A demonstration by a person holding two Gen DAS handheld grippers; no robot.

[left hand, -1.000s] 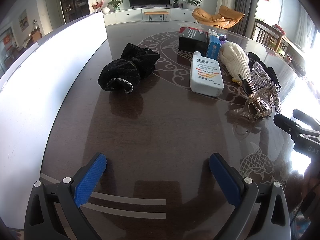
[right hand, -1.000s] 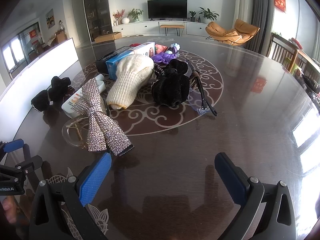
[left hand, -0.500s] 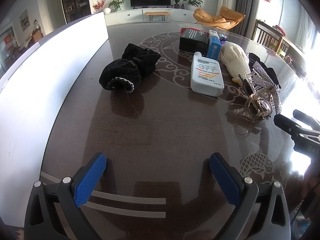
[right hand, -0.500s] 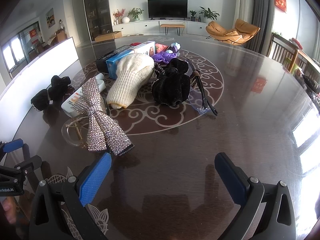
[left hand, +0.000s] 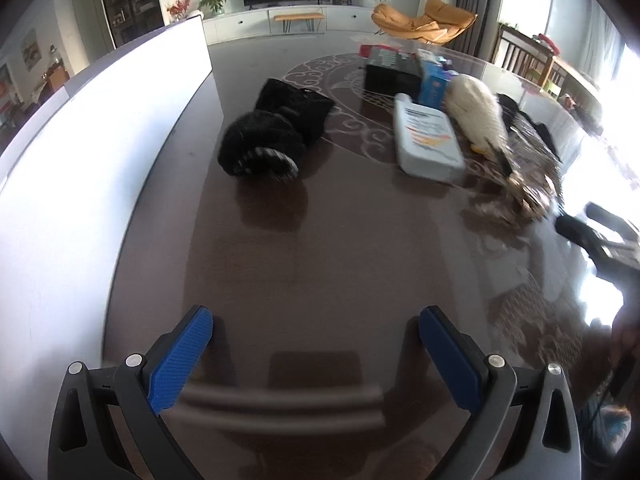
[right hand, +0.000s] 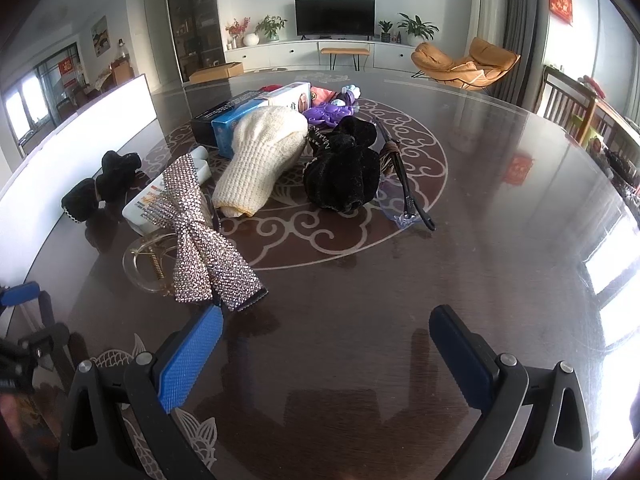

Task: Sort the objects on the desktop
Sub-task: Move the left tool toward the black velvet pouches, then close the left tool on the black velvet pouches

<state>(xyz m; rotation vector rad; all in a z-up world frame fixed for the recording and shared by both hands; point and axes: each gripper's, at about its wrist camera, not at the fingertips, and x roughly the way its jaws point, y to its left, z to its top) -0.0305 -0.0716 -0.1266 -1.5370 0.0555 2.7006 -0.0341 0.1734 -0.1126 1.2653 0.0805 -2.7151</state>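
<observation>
My left gripper (left hand: 316, 336) is open and empty, low over the dark table, short of a black fuzzy scrunchie (left hand: 276, 132) and a white bottle (left hand: 426, 140). My right gripper (right hand: 326, 340) is open and empty, just behind a rhinestone bow clip (right hand: 200, 236) lying on a clear hair claw (right hand: 146, 256). Beyond lie a cream knitted glove (right hand: 260, 160), a black velvet scrunchie (right hand: 344, 172), a dark headband (right hand: 404, 180), a blue box (right hand: 256, 112) and a purple toy (right hand: 330, 112). The glove (left hand: 480, 108) and blue box (left hand: 432, 80) also show in the left wrist view.
A long white board (left hand: 80, 140) stands upright along the table's left side. A black box (left hand: 390, 74) lies behind the bottle. The other gripper shows at the right edge of the left wrist view (left hand: 600, 240). Chairs (right hand: 568, 100) stand beyond the table's right edge.
My left gripper has moved forward over the table toward the black scrunchie, and its view is blurred by motion. My right gripper has hardly moved. Both stay open.
</observation>
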